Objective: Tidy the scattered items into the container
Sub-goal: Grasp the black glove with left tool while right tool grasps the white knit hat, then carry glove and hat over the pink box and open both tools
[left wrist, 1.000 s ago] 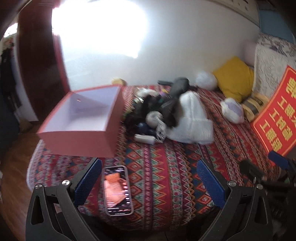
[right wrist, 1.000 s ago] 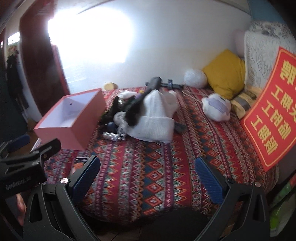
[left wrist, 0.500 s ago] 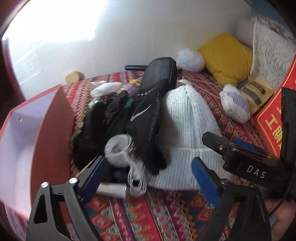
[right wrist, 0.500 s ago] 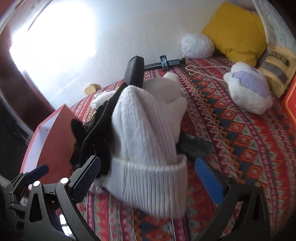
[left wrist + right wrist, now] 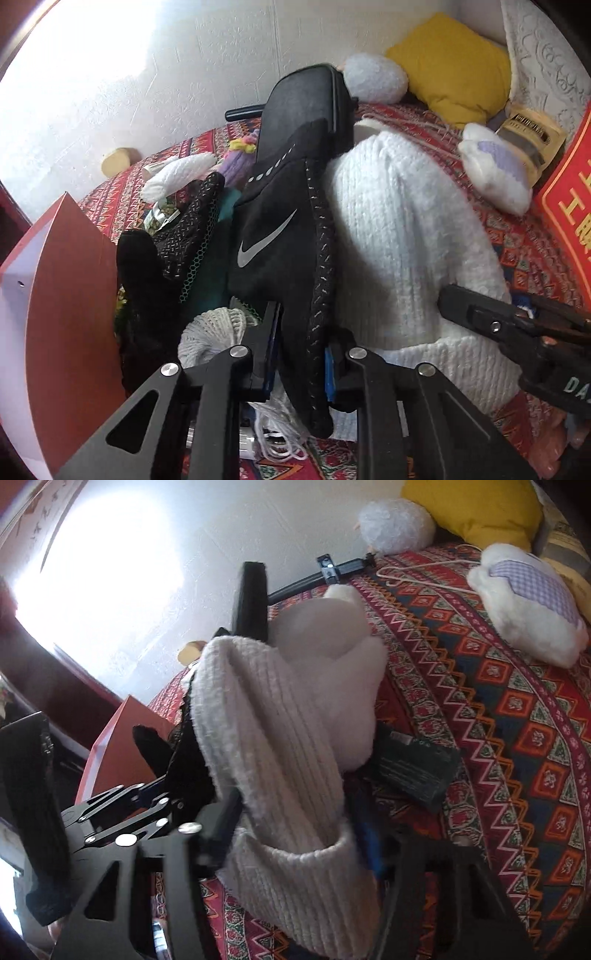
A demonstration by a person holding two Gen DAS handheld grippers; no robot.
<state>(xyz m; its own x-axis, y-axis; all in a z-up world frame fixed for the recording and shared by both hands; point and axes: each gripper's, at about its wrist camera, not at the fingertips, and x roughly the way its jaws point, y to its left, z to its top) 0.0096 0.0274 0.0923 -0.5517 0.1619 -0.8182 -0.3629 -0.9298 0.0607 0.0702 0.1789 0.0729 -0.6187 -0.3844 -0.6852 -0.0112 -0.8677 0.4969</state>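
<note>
My left gripper (image 5: 300,354) is shut on a black glove (image 5: 284,236) with a silver swoosh, in the pile on the bed. My right gripper (image 5: 295,830) is shut on the cuff of a white knit beanie (image 5: 273,746), which also shows in the left wrist view (image 5: 402,243). The red box (image 5: 66,317) with a white inside stands at the left, right beside the pile; its corner shows in the right wrist view (image 5: 122,746). A second black glove (image 5: 184,229) and a ball of white string (image 5: 210,332) lie between the box and my left gripper.
The bed has a red patterned cover (image 5: 517,709). A black case (image 5: 303,99), a dark flat object (image 5: 417,764), a white cable (image 5: 280,439), white plush toys (image 5: 528,602), a yellow pillow (image 5: 454,62) and a red sign (image 5: 572,206) lie around.
Both grippers moved forward into the pile and closed: the left on the black glove, the right on the white beanie. One second ago both were open, back from the bed.
</note>
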